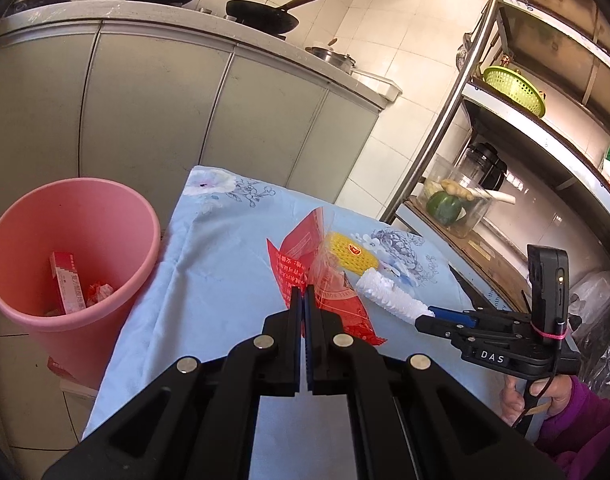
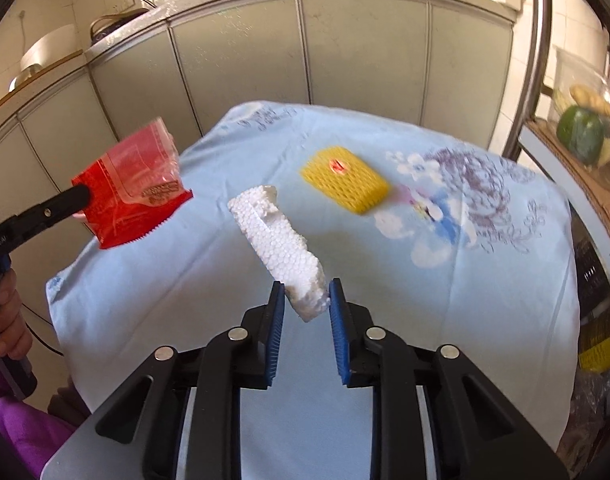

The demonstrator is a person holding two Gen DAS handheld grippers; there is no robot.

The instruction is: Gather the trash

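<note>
My left gripper (image 1: 303, 292) is shut on a red plastic wrapper (image 1: 301, 244), which hangs above the blue floral cloth (image 1: 209, 264). The right wrist view shows the same wrapper (image 2: 133, 200) lifted at the left in the left gripper (image 2: 81, 194). My right gripper (image 2: 307, 289) is shut on one end of a white foam piece (image 2: 277, 236), with both blue pads against it. That foam piece (image 1: 389, 294) reaches left from the right gripper (image 1: 427, 314). A yellow foam net (image 2: 345, 178) with a red sticker lies on the cloth behind them. A pink bin (image 1: 105, 208) stands left of the table.
The bin holds a red box (image 1: 67, 284) and crumpled scraps. Grey cabinets (image 1: 153, 112) with woks on top run behind the table. At the right, a metal shelf (image 1: 457, 92) carries a green basket (image 1: 513, 90) and a clear tub with a green pepper (image 1: 445, 206).
</note>
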